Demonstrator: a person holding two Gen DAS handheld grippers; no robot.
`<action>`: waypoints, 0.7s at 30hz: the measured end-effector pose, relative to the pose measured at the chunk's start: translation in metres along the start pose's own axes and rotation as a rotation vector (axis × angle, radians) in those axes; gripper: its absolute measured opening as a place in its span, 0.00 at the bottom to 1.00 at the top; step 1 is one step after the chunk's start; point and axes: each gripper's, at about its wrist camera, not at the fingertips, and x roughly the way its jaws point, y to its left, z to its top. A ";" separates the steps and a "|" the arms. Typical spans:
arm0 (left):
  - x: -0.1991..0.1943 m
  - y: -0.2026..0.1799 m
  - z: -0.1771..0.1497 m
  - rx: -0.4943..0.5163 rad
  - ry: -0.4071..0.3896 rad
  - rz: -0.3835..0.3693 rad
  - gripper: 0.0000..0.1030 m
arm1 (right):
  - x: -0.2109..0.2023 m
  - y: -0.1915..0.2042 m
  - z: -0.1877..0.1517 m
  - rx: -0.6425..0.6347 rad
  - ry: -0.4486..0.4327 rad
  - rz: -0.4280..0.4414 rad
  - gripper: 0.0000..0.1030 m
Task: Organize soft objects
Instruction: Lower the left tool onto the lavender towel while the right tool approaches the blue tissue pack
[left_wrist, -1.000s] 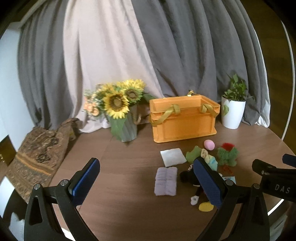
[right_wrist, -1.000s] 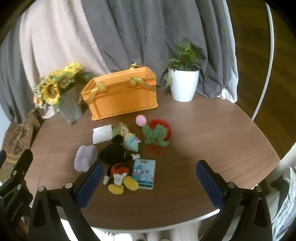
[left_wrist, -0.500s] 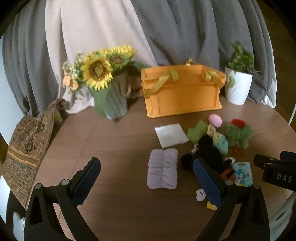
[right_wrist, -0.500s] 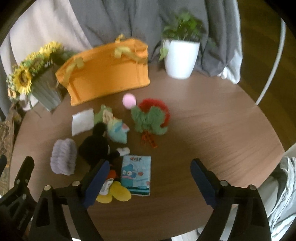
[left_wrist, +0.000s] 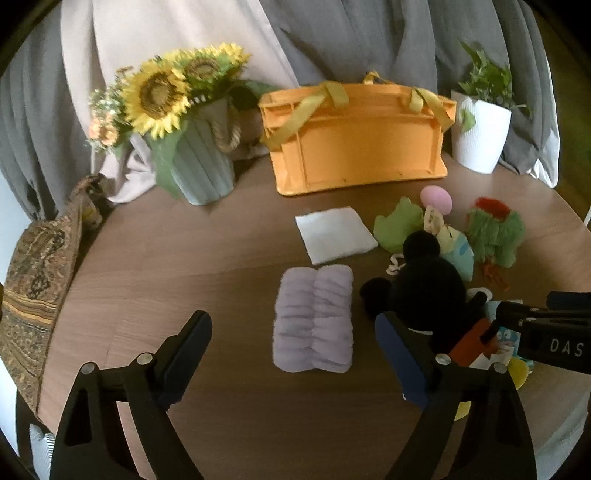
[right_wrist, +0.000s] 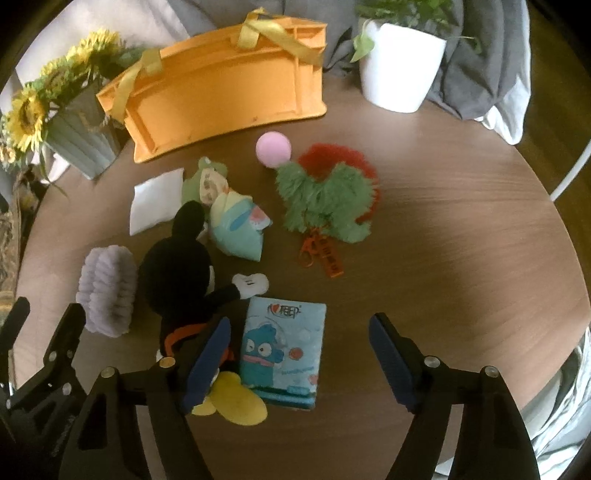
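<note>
A lilac fluffy cloth (left_wrist: 314, 317) lies between the fingers of my left gripper (left_wrist: 293, 325), whose jaws are closing without touching it. To its right sits a black mouse plush (left_wrist: 424, 291), with a white folded cloth (left_wrist: 334, 234) behind. In the right wrist view my right gripper (right_wrist: 299, 325) hangs over a blue tissue pack (right_wrist: 282, 350); its jaws are closing and nothing is pressed. Its left finger is in front of the mouse plush (right_wrist: 177, 273). A green and red plush (right_wrist: 325, 195), a pink ball (right_wrist: 273, 149) and a pale blue plush (right_wrist: 236, 225) lie before the orange basket (right_wrist: 221, 96).
A grey vase of sunflowers (left_wrist: 199, 166) stands left of the basket, and a white plant pot (left_wrist: 480, 136) right of it. Curtains hang behind. A patterned fabric (left_wrist: 37, 280) drapes at the round table's left edge (left_wrist: 74, 273). Bare wood lies right of the toys (right_wrist: 461, 240).
Both grippers have come down and tilted toward the table, so the toys look nearer and larger. The right gripper's fingers stand closer together than before, and the left's slightly closer.
</note>
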 end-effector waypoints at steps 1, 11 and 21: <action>0.003 -0.001 0.000 0.000 0.008 -0.004 0.88 | 0.003 0.000 0.000 0.002 0.007 -0.004 0.74; 0.033 -0.005 -0.004 -0.007 0.086 -0.031 0.79 | 0.019 0.004 0.002 -0.005 0.058 -0.014 0.73; 0.051 -0.001 -0.007 -0.046 0.171 -0.099 0.48 | 0.029 0.006 -0.002 -0.026 0.086 -0.029 0.66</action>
